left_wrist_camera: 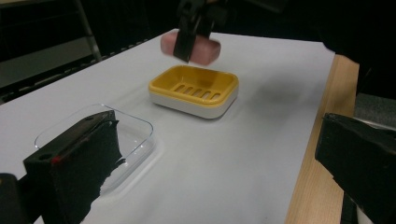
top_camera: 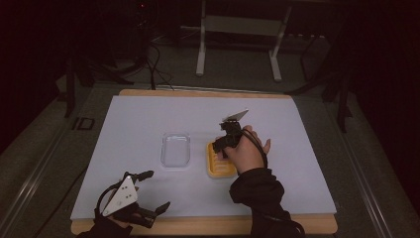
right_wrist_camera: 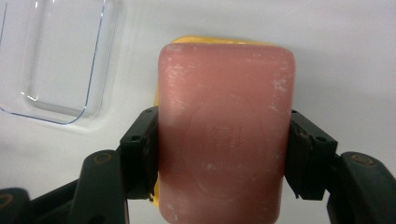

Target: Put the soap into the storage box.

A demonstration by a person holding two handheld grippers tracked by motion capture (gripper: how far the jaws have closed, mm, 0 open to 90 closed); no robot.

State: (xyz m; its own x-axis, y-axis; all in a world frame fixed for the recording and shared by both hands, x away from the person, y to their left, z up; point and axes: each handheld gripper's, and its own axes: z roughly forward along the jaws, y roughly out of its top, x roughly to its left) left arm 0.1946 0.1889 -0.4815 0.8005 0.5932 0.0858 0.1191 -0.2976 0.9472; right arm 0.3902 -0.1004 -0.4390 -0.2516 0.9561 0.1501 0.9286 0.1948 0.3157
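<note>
A clear lid [top_camera: 176, 149] lay just beside the yellow soap dish [left_wrist_camera: 194, 89]. The right gripper [right_wrist_camera: 219, 154] clamped a pink, scuffed soap bar [right_wrist_camera: 226, 130] above it; the left gripper [top_camera: 143, 196] rested wide apart.

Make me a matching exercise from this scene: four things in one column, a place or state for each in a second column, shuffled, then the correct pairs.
Things
1. pink soap
2. yellow soap dish
3. clear lid
4. left gripper

Places or states
A. lying flat on the table, to the left of the dish
B. clamped between the right gripper's jaws, above the dish
C. open, holding nothing, near the table's front edge
D. standing on the white sheet, with nothing in it

Pairs: 1-B, 2-D, 3-A, 4-C
</note>
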